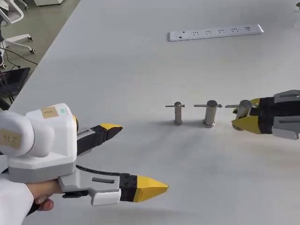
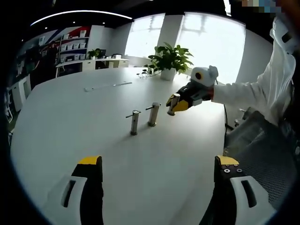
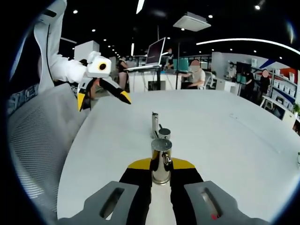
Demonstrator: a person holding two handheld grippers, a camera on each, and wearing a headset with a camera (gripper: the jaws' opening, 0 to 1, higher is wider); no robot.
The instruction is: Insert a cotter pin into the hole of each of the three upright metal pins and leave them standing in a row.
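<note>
Your right tool (image 1: 239, 116) clenched on end metal pin (image 1: 243, 108) | your left tool (image 1: 143, 156) released above bench (image 1: 140, 70) | other two metal pins (image 1: 210, 114) upright, cotter pins (image 1: 201, 105) through all three.

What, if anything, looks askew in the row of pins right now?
The rightmost pin, clamped in the right gripper, seems to lean a little, while the middle pin and the leftmost pin stand straight. Nothing looks spilled or damaged.

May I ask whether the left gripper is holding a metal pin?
No, the left gripper hangs open, apart from the three metal pins.
</note>
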